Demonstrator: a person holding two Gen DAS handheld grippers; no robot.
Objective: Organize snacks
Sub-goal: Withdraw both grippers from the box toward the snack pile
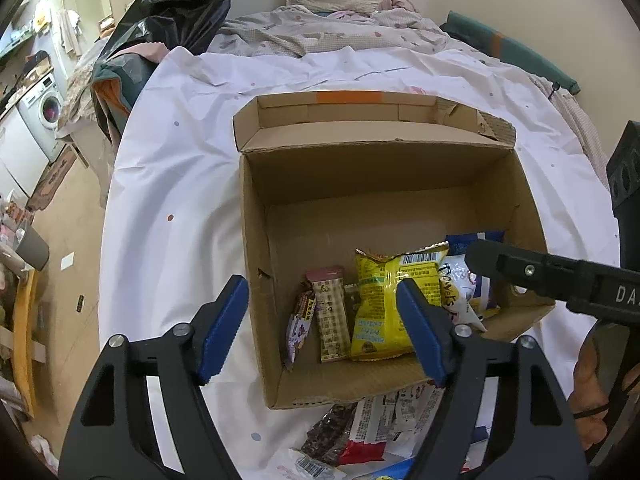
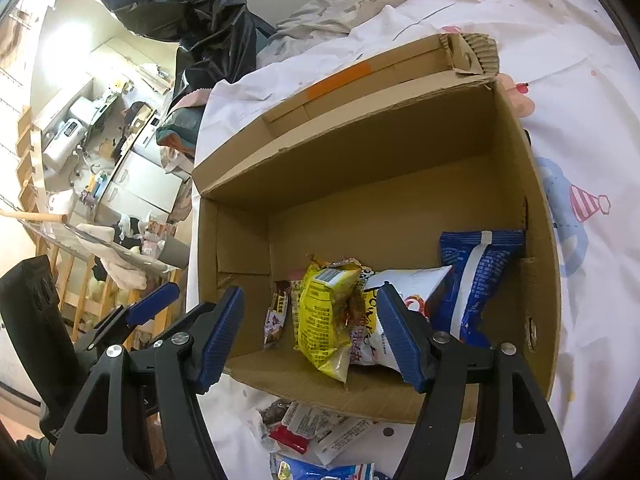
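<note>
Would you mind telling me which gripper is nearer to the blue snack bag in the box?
Right. The right gripper hovers beside the blue snack bag; the left gripper sits toward the box's opposite side.

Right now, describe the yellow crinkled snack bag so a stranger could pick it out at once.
Find the open brown cardboard box on the white sheet. Snacks line its near wall; the yellow crinkled snack bag leans mid-row, between a beige checked bar and a white bag. It alone is bright yellow.
</note>
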